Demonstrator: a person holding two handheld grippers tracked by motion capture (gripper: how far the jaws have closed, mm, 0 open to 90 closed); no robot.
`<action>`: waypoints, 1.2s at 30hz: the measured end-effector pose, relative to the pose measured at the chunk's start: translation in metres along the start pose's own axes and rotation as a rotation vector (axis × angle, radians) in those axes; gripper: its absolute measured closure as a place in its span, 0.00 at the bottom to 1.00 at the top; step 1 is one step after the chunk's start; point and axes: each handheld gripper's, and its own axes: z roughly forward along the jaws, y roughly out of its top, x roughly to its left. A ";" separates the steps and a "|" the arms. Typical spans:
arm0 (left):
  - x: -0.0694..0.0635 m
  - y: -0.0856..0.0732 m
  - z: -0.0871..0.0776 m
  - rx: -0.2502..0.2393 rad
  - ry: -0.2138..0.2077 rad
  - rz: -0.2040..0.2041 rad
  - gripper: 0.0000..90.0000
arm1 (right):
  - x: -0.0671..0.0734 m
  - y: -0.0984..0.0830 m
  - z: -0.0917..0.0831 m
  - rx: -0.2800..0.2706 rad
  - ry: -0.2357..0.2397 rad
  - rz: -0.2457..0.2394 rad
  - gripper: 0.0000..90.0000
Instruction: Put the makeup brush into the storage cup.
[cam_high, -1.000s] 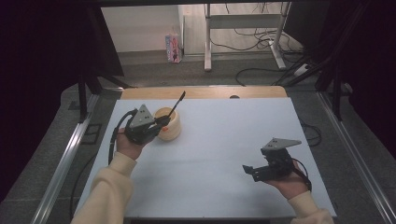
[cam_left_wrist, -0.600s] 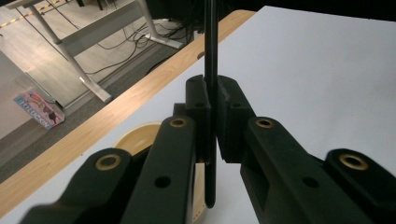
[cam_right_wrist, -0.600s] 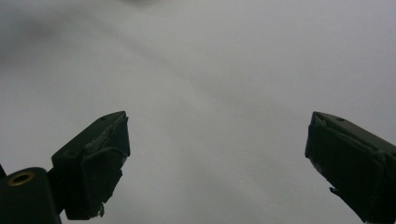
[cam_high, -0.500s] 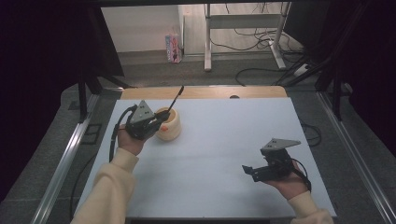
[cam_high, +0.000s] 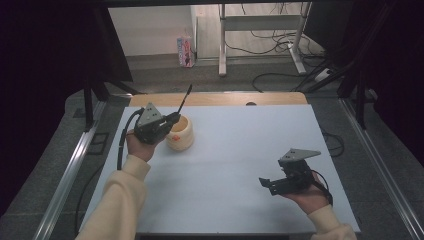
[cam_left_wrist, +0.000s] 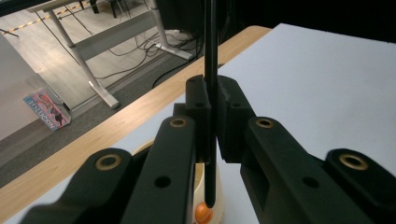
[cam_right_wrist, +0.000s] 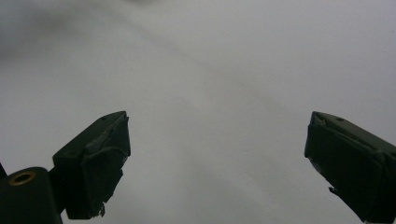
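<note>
**Plainly a light, stiff stick, pinched low over a small pot**

Here the left gripper (cam_high: 170, 121) is clenched on a thin black rod (cam_left_wrist: 210, 70), which looks like the handle of a brush or stirrer; its working end cannot be made out. In the left gripper view the rod runs straight up between the two black jaws, held near its lower part, and its lower tip hangs at or just inside the mouth of a cream-coloured pot (cam_high: 180, 133). In the high view the rod slants up and away from the pot, toward the wooden edge of the table (cam_high: 225, 98).

The rod looks rigid, smooth and very light, so it should need little force, but a slick round shaft can twist or slide in flat pads. A hold low on the shaft, as now, gives good control of the tip; a hold higher up would let it swing.

The pot is short, round and thick-walled, matt, probably plastic or ceramic, with a small orange mark (cam_left_wrist: 202, 213) low on its side. It stands free on the pale, smooth tabletop and seems light enough to tip or skid if the rod pushes against its rim.

The right gripper (cam_high: 266, 183) lies released, its jaws wide apart with nothing between them, well apart from the pot over bare tabletop, resting in the person's hand (cam_high: 307, 196).
</note>
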 end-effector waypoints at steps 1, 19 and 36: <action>0.001 0.000 0.001 -0.005 -0.001 -0.010 0.95 | 0.000 0.000 0.000 0.000 0.000 0.000 0.08; 0.018 -0.009 0.020 -0.062 -0.007 -0.157 0.95 | 0.000 -0.001 0.001 0.007 0.002 -0.002 0.08; 0.031 -0.018 0.030 -0.100 0.005 -0.231 0.95 | 0.001 -0.001 0.003 0.016 0.003 -0.005 0.08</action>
